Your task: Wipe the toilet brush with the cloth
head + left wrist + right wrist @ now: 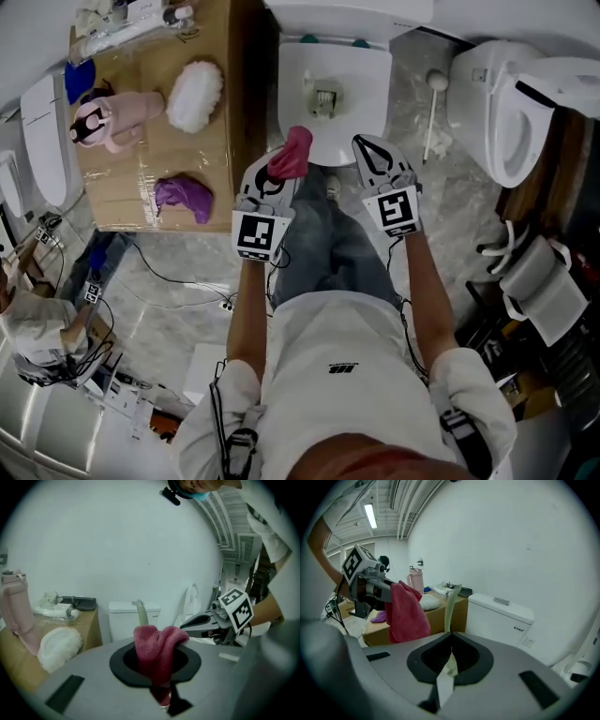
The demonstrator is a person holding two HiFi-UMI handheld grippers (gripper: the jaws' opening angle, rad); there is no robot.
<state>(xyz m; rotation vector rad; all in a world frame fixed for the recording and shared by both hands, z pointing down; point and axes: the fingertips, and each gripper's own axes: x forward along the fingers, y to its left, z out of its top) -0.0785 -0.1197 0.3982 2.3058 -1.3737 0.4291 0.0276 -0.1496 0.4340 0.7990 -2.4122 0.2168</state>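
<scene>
Left gripper (279,171) jaws nearly together, pinching red cloth (292,152). Cloth bunched, terry-like, flops over above jaws. Right gripper (367,152) jaws closed on thin pale handle of toilet brush (452,603), which stands upright from jaws. Both forearms stretched forward, grippers side by side, tilted down over closed toilet (361,75). Brush head not visible; handle hardly discernible in head view. Cloth and handle close, apart.

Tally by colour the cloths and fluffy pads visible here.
Pink-red cloth, in the left gripper's jaws: 1
Purple cloth, on the cardboard box: 1
White fluffy pad, on the box: 1
Total: 3
Blue item at the box's edge: unclear, not counted.
</scene>
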